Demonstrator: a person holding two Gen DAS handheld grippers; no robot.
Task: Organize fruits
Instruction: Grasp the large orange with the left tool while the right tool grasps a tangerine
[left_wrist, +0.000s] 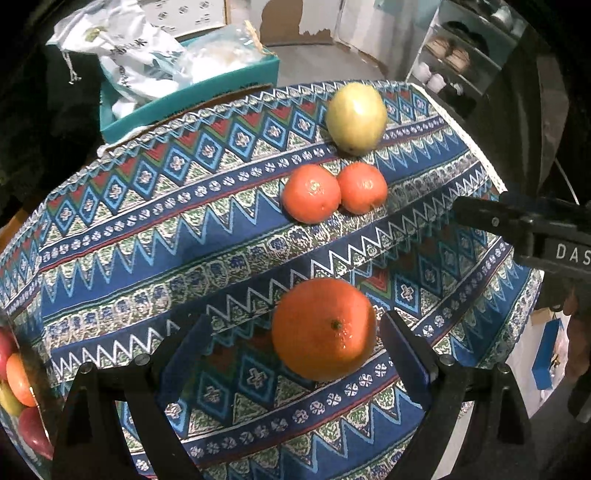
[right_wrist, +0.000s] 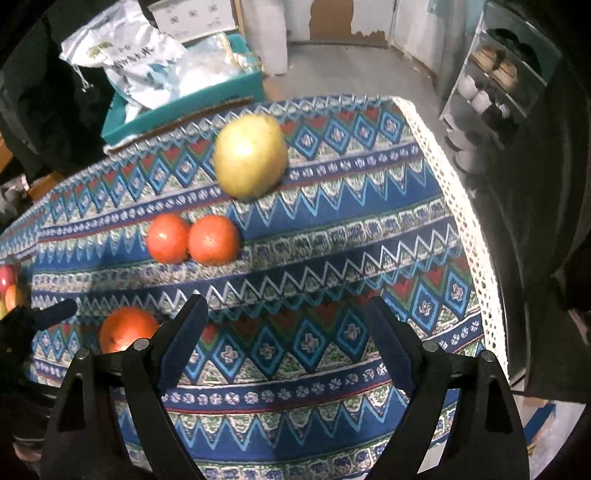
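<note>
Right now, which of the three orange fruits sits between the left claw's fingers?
The large orange, alone nearest the left claw; the two smaller oranges touch each other farther away.

Your tablecloth (left_wrist: 147, 229) is brightly lit from above; glare on the large orange (left_wrist: 323, 328); right view motion-blurred, fisheye corners black.
</note>
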